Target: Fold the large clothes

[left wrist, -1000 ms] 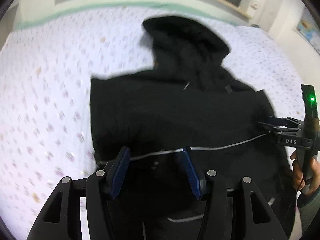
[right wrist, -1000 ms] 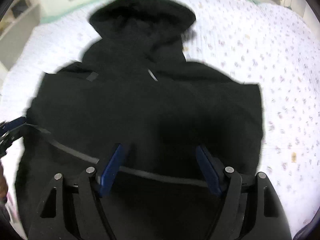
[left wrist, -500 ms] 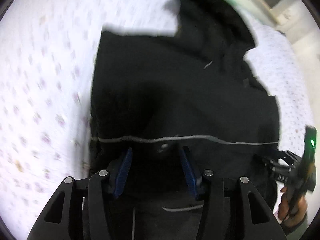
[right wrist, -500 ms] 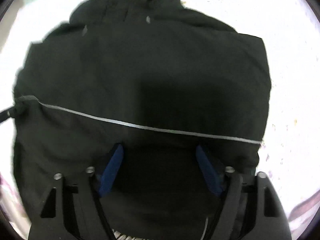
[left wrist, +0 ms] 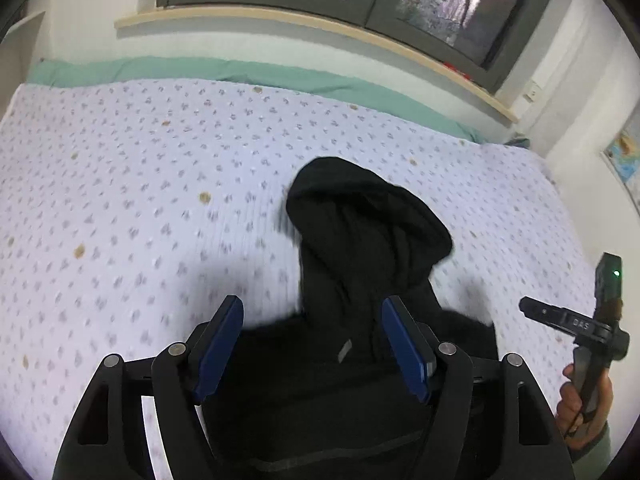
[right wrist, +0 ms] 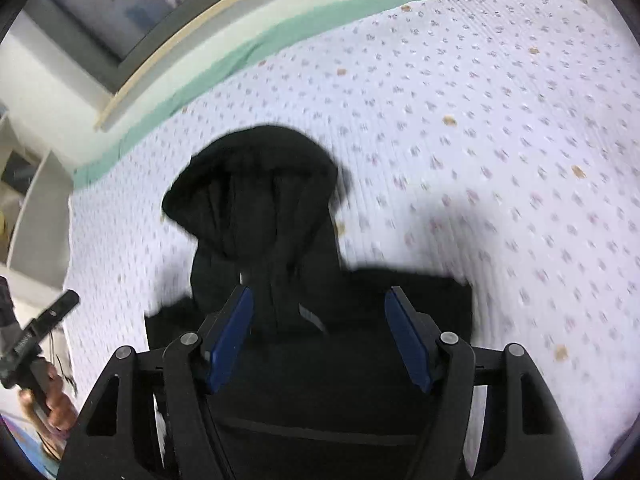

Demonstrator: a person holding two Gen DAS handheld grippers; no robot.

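A black hooded jacket (left wrist: 360,264) lies on the bed, folded into a compact block with the hood pointing toward the far wall; it also shows in the right wrist view (right wrist: 272,216). My left gripper (left wrist: 312,344) is open and empty, raised over the folded body near the hood's base. My right gripper (right wrist: 318,340) is open and empty, also above the folded body. The right gripper shows at the right edge of the left wrist view (left wrist: 576,324), and the left one at the left edge of the right wrist view (right wrist: 36,332).
The bed (left wrist: 120,184) has a white spread with small flower print, and a green sheet (left wrist: 240,72) at its far edge. A wooden sill and window (left wrist: 320,24) run along the wall behind. White shelving (right wrist: 24,216) stands left of the bed.
Both grippers have lifted and tilted up from close over the jacket's body. The view now takes in the hood, bed and window. The jacket looks shorter, with its lower part folded up.
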